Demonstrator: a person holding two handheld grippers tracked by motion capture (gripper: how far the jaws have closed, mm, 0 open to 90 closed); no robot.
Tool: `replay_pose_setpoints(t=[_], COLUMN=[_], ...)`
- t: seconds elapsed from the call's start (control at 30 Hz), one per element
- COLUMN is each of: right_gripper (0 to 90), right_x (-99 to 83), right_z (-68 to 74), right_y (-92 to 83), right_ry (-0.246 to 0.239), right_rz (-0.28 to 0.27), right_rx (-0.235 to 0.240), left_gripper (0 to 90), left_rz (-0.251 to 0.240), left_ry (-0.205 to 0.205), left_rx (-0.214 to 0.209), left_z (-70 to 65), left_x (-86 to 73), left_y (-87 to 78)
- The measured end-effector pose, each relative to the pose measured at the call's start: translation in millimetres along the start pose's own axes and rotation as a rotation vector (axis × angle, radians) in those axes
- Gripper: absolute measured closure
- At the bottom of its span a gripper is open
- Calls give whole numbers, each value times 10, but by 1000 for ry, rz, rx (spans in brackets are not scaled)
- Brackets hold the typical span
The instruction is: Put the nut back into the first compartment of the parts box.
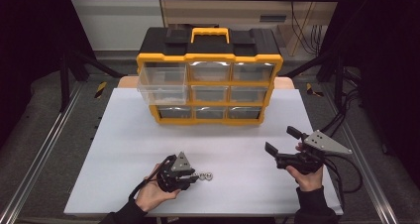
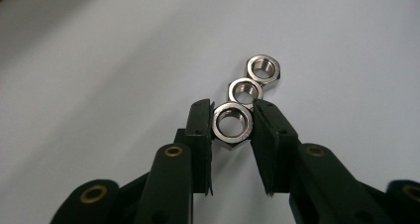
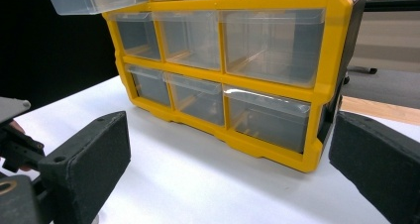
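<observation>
While three steel hex nuts lie in a short touching row near the front edge of the white table (image 1: 124,135), left of its middle, the left gripper (image 2: 233,122) has its jaws clamped on the nearest nut (image 2: 233,125), pads pressing two opposite flats.

Item 1, nearest nut: flat on the surface, bore upward, between the black jaw tips. Item 2, middle nut (image 2: 244,91): touching the first on its far side, just beyond the jaw tips. Item 3, far nut (image 2: 264,68): touching the second, outermost of the row.

Item 4, left gripper, high view (image 1: 197,176): low over the table, held in the left hand (image 1: 153,192), jaws pointing toward the table's right edge.

Item 5, right gripper (image 1: 280,140): held in the right hand (image 1: 307,177) near the front right corner, lifted off the table, jaws wide apart with nothing between them, facing the organiser.

Item 6, yellow and black drawer organiser (image 1: 210,75): upright at the back edge, centred, nine clear drawers; the top left drawer (image 1: 161,83) is pulled out.

Open room: bare white surface between the nuts and the organiser, and toward the left edge.

Surroundings: grey floor and metal rails to both sides, dark frame around.
</observation>
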State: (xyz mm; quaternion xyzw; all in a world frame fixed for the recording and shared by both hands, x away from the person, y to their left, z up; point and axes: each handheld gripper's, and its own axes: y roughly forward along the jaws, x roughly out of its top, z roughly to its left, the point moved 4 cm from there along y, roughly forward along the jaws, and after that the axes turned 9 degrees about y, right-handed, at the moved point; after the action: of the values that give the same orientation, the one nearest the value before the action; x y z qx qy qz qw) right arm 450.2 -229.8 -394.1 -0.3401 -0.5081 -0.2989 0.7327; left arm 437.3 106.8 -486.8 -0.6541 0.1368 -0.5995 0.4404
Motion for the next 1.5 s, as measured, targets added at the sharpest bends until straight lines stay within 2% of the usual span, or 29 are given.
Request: replay_pose_setpoints(t=[0.3,0.6,0.87,1.13,1.5], right_gripper=[29,29,29,29,28], right_x=[-5,-10,-16,-23,-23], right_z=[-8,-7,-9,-5,-8], right_y=[3,10,15,25,22], right_ry=[-1,1,0,1,-1], right_rz=[0,1,7,8,8], right_rx=[2,0,-5,0,-3], left_gripper=[694,694,694,694,694], left_rz=[-28,-77,-96,-141,-181], left_ry=[-26,-47,-49,-67,-56], left_rx=[19,62,77,103,126], left_z=[52,119,144,209,266], left_x=[23,88,153,233,387], left_y=[-134,-334,-475,-669,-877])
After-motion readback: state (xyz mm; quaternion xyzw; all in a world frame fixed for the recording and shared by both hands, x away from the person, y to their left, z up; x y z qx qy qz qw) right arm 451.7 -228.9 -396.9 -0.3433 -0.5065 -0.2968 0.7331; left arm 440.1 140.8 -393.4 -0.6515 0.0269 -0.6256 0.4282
